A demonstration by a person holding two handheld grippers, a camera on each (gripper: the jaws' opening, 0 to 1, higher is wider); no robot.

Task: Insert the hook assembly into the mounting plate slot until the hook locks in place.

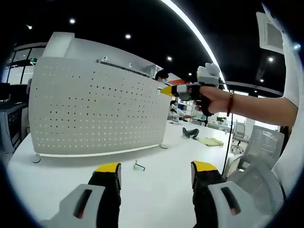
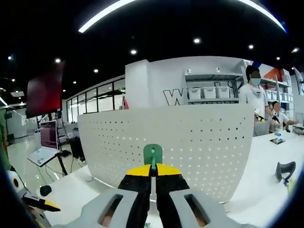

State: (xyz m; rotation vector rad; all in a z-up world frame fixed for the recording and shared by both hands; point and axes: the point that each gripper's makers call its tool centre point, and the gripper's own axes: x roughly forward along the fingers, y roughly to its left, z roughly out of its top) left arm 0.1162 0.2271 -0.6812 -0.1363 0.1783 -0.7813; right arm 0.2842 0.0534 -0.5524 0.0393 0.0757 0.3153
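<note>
A white perforated mounting plate point(image 1: 95, 111) stands upright on the white table point(image 1: 156, 156). A small metal hook point(image 1: 138, 165) lies on the table in front of it. My left gripper point(image 1: 156, 172) is low over the table, open and holding nothing, with the small hook just beyond its jaws. A hand holds my right gripper point(image 1: 167, 90) up by the plate's upper right edge. In the right gripper view, that gripper point(image 2: 152, 169) is shut on a green hook piece point(image 2: 153, 154), which points at the plate's dotted face point(image 2: 199, 142). The left gripper point(image 2: 35, 202) shows at the lower left.
A black object point(image 1: 190, 133) and a yellowish cloth point(image 1: 210, 141) lie on the table to the plate's right. A mesh chair point(image 1: 259, 142) stands at the right edge. People stand behind the plate point(image 2: 254, 95). A laptop on a stand point(image 2: 46, 142) is off to the left.
</note>
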